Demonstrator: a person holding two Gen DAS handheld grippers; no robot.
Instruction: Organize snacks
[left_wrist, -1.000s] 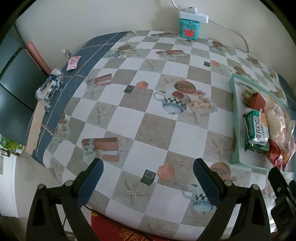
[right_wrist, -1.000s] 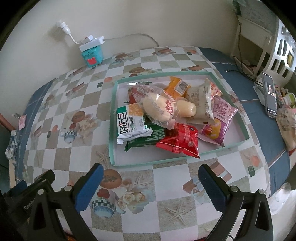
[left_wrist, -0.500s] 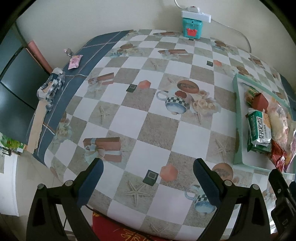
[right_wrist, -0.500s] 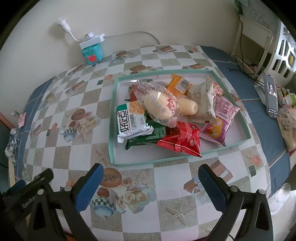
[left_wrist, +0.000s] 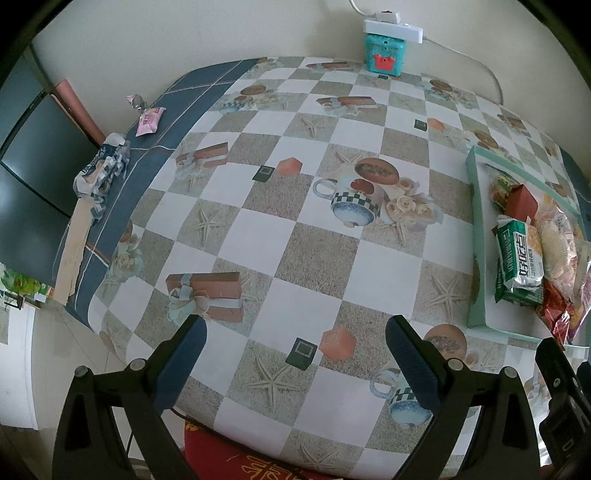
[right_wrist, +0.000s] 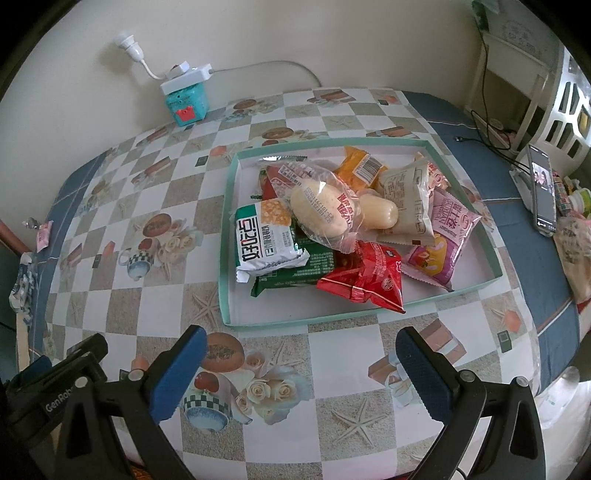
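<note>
Fingers of both grippers are spread wide with nothing between them. Seen by its own camera, the left gripper (left_wrist: 293, 363) sits at the bottom of the frame above the near edge of the table (left_wrist: 295, 258), over bare checked cloth. The right gripper (right_wrist: 301, 369) sits at the bottom of its frame, just short of the tray (right_wrist: 229, 258), and part of the left gripper shows at the lower left of that frame.

The tray is a shallow teal-rimmed box in the middle of the right view and at the right edge of the left view. Snacks are heaped inside it. A white-and-green pack (right_wrist: 266, 240) lies at the left of the heap, resting on a dark green pack (right_wrist: 295, 275). A clear bag with a pale bun (right_wrist: 319, 212) lies on top in the centre. A red pack (right_wrist: 365, 278) is at the front, its corner over the near rim. A pink pack (right_wrist: 448, 230) lies to the right, a white pack (right_wrist: 408, 195) behind it, an orange pack (right_wrist: 360, 168) at the back.

Outside the tray, a small pink snack (left_wrist: 149, 120) lies at the upper left of the left view, on the blue border of the cloth. A teal box (right_wrist: 186, 101) with a power strip on top stands against the wall at the upper left of the right view. A phone (right_wrist: 541, 188) lies at the right edge.
</note>
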